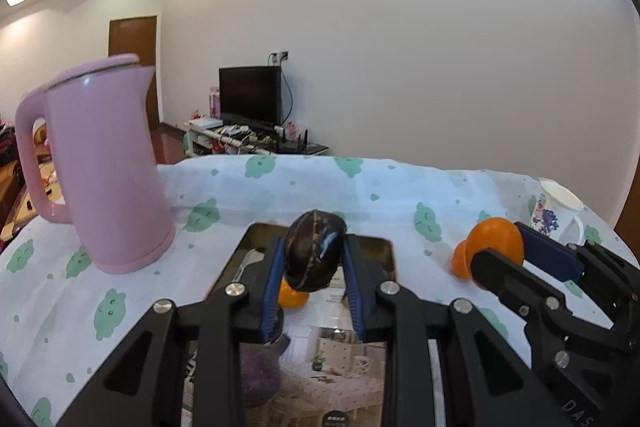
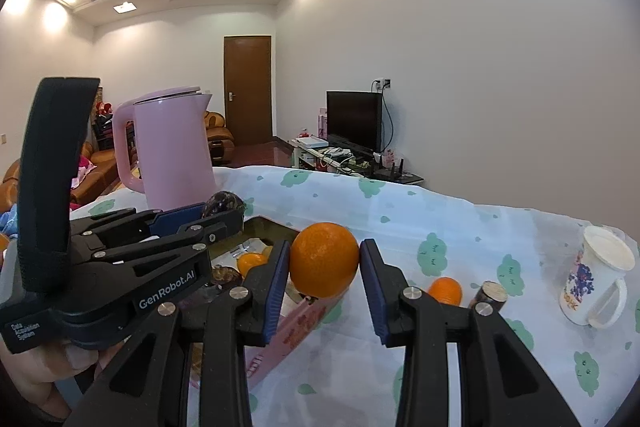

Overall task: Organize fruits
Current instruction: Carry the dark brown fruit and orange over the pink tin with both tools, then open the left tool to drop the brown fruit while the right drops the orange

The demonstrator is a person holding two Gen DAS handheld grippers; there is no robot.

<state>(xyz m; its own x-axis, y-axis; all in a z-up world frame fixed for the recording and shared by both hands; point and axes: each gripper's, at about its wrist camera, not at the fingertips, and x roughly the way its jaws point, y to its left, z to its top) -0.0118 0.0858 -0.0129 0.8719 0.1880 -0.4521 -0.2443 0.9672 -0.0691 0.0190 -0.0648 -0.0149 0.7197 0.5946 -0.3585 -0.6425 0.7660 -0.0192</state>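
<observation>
Left tongs [image 1: 315,269] are clamped on a dark passion fruit [image 1: 316,251], held above the tray [image 1: 256,233] on the surface [image 1: 120,291]. Right tongs [image 2: 325,267] grip an orange [image 2: 324,259] at its widest part, above the tray's right edge; in the left wrist view the same orange [image 1: 496,239] sits between those fingers, so I read it as held (the right pad looks barely touching in the right wrist view).

Handling, my judgement:
- passion fruit: light, hard wrinkled shell, somewhat slick and glossy; squeeze across the middle, moderate force, shell could dent
- orange: heavier, firm with slight give, dimpled peel gives decent friction; grip on the equator, off-centre and it rolls out
- both are round, so they will roll once set down; the tray rim should stop them

Already in the tray: a small orange [image 1: 292,295] under the passion fruit, plus another dark fruit [image 2: 226,274]. A loose small orange [image 2: 445,290] lies on the cloth beside a dark cylinder [image 2: 491,293].

Hard to make out:
- tray floor mostly hidden behind the tongs; free space unknown
- purple blob [image 1: 260,375] at the near end of the tray is blurred, cannot identify
- the cylinder's identity is unclear
- pink kettle [image 1: 104,167] and mug [image 2: 596,279] stand clear of the work
</observation>
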